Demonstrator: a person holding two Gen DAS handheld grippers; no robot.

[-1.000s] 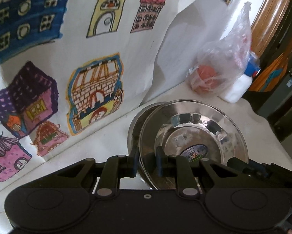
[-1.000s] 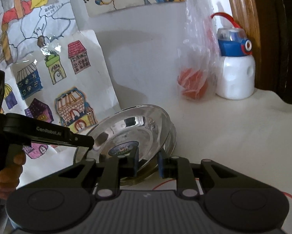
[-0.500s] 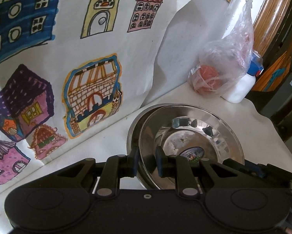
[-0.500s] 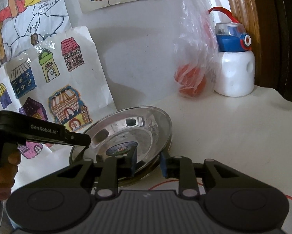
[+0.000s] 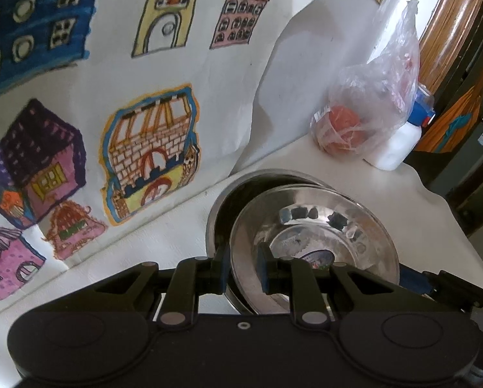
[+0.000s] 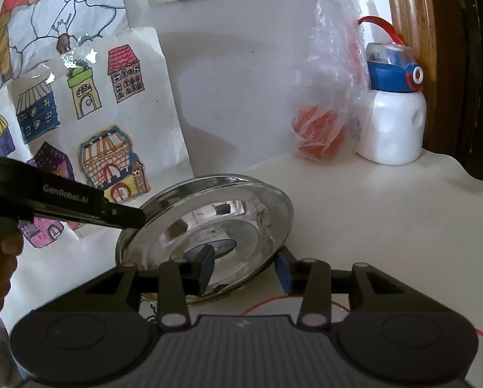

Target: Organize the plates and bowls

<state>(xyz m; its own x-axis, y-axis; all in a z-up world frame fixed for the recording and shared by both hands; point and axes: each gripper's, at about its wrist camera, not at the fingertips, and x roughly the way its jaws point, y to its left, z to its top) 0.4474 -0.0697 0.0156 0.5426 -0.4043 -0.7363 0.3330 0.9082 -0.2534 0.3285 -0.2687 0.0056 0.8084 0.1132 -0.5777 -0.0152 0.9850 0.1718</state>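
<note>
A shiny steel plate (image 5: 319, 226) with a sticker in its middle is tilted up over a second steel plate (image 5: 238, 187) that lies under and behind it on the white table. My left gripper (image 5: 243, 271) is shut on the upper plate's near-left rim; in the right wrist view its black fingers (image 6: 121, 215) meet the upper plate (image 6: 215, 220) from the left. My right gripper (image 6: 246, 270) straddles the plate's near rim with its jaws opening. One pad is inside the plate and one outside, and neither presses on it.
A clear plastic bag with orange-red fruit (image 6: 322, 135) and a white bottle with a blue cap (image 6: 393, 123) stand at the back right by a wooden frame. Paper drawings of houses (image 6: 96, 123) lean on the wall. The table edge (image 5: 467, 242) drops off at right.
The right gripper's jaws have spread apart off the plate's rim. The left gripper has kept its grip, and the upper plate has settled slightly lower over the other.
</note>
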